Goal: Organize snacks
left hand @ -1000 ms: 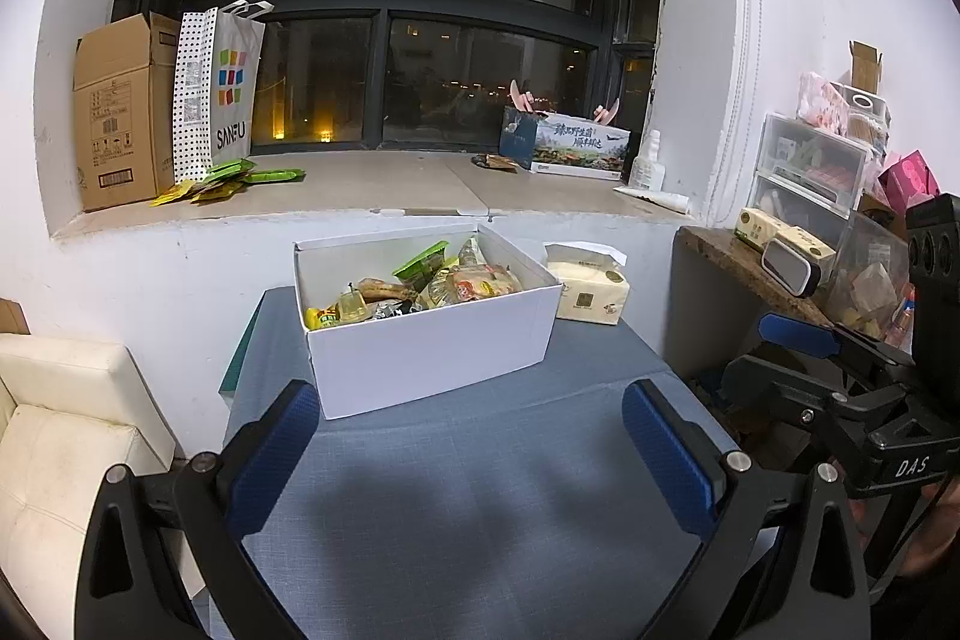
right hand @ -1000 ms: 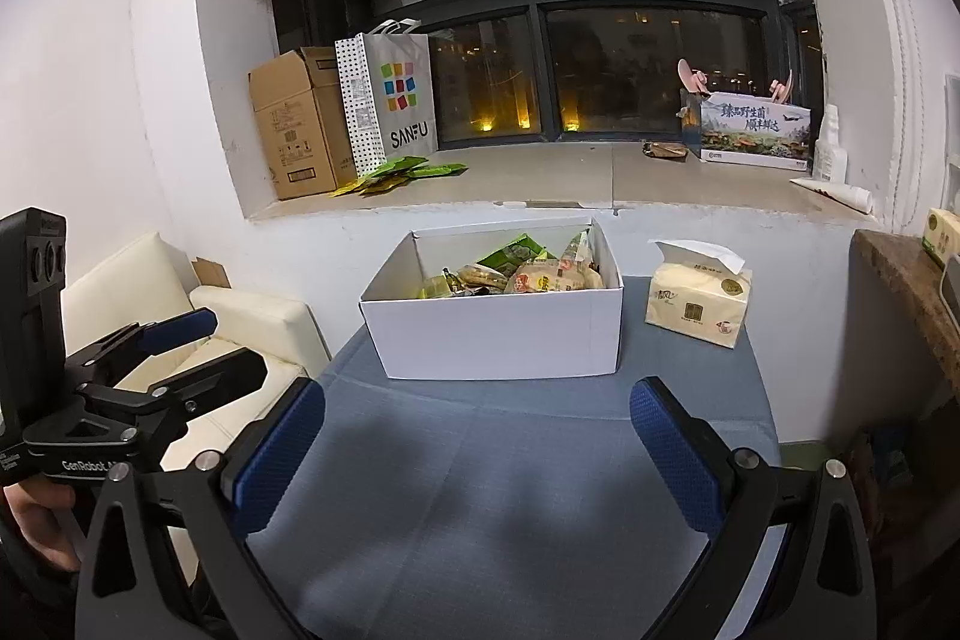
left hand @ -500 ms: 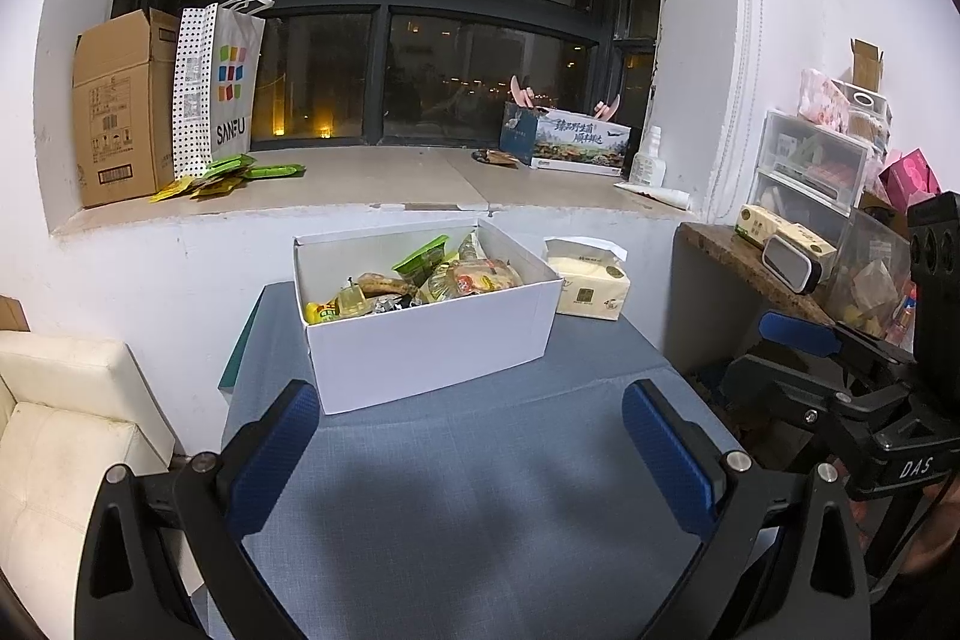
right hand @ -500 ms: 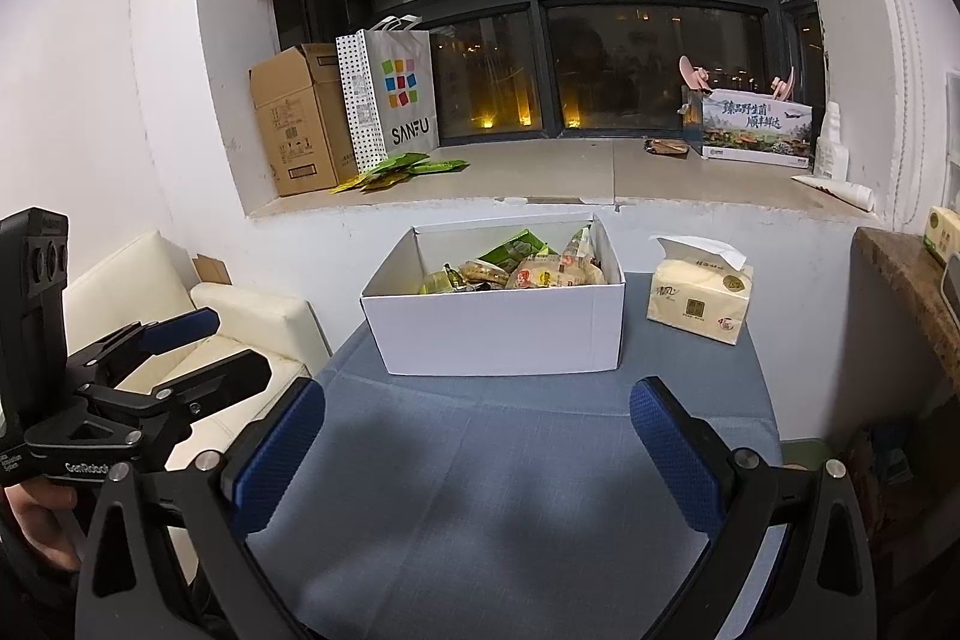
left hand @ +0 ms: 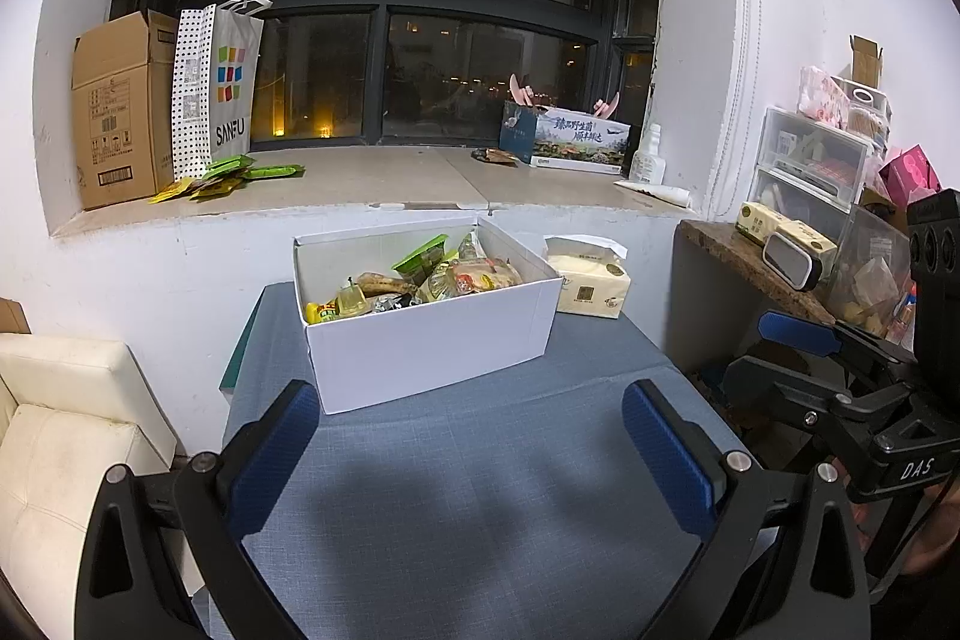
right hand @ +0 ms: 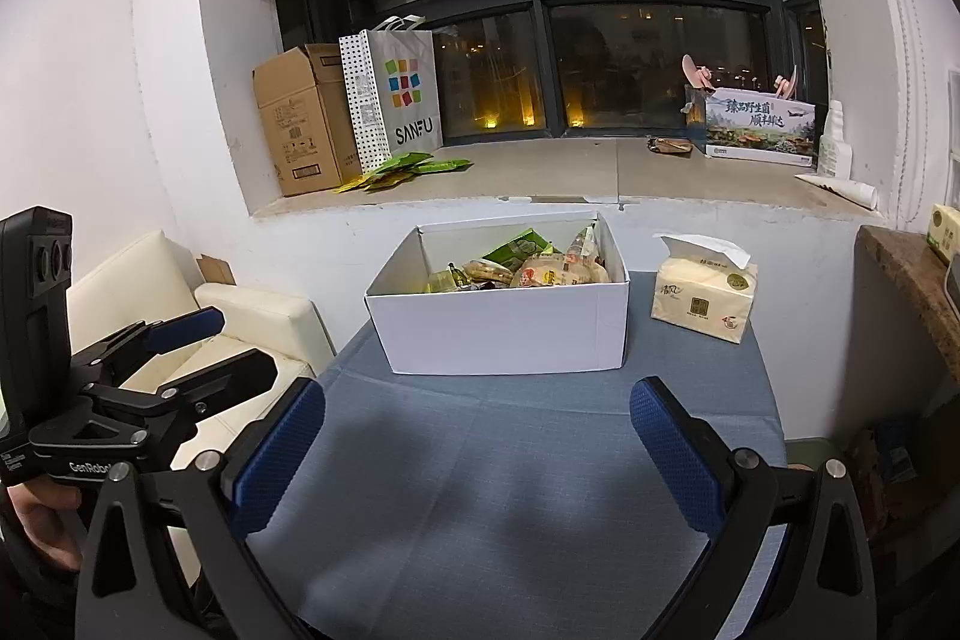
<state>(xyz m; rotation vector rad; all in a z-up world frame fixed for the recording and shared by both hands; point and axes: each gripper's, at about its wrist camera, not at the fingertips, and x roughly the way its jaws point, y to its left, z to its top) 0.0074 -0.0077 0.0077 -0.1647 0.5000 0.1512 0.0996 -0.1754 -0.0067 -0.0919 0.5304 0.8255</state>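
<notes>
The blue-clothed table (right hand: pixel 540 490) carries a white snack box (right hand: pixel 498 334) at twelve o'clock and a tissue pack (right hand: pixel 702 304) at two.

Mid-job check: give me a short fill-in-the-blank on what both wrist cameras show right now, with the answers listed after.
1. The snacks lie inside an open ____ cardboard box on the table.
2. The tissue pack sits on the box's ____ side in the right wrist view.
3. Both the left gripper and the right gripper are ____ and hold nothing.
4. The shopping bag on the windowsill reads ____.

Missing words: white; right; open; SANFU
</notes>
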